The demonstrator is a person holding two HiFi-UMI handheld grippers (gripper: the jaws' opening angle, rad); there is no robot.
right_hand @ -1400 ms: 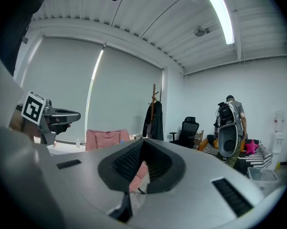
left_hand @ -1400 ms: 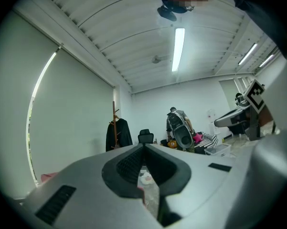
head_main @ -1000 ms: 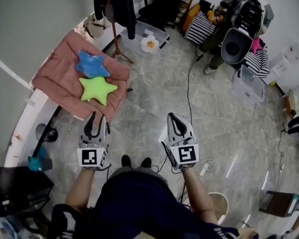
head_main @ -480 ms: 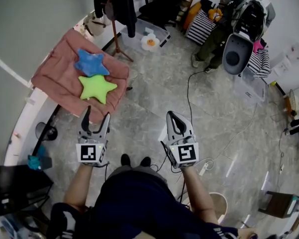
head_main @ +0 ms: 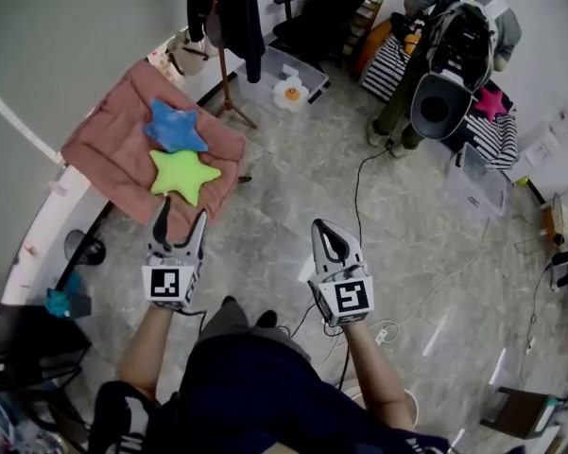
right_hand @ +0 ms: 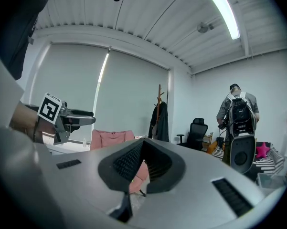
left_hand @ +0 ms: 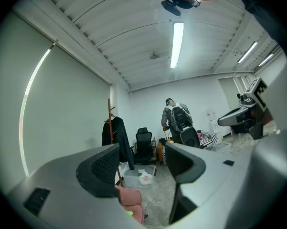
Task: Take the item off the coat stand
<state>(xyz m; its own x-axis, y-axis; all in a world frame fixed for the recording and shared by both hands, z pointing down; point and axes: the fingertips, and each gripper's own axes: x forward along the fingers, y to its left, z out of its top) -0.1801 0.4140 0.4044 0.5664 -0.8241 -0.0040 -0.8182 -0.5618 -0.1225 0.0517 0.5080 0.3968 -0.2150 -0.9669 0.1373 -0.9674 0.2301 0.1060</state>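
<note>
**Head view: dark coat on the stand, both grippers empty**

Head view shows us standing on a grey mottled floor [head_main: 293, 187] with one gripper in each hand, both held out in front of us and roughly level. Our left gripper [head_main: 181, 211] has just been opening its jaws. They now stand wide apart, and the left gripper view shows nothing between them. Our right gripper [head_main: 321, 227] has its jaws pressed together at the tips, and the right gripper view shows no object caught between the pads.

The dark coat [head_main: 246, 17] hangs from the top of a wooden coat stand [head_main: 227, 83] at the far left of the room, close to the wall. It is well apart from both grippers. In the left gripper view we see the coat and stand beyond the gap between the jaws, to the left.

Between us and the stand, on the left, a pink cloth [head_main: 113, 149] covers a low surface. A blue star-shaped cushion [head_main: 173, 126] lies on its far part and a green star-shaped cushion [head_main: 182, 173] on its near part, the two touching. The left gripper's tips are just beside the cloth's near edge.

Right of the stand's feet sits a clear plastic box [head_main: 307, 69] holding a white flower-shaped plush toy [head_main: 290, 91]. A black office chair [head_main: 326, 8] stands behind the box. At the far right a person [head_main: 458, 26] with a backpack faces away from us.
</note>
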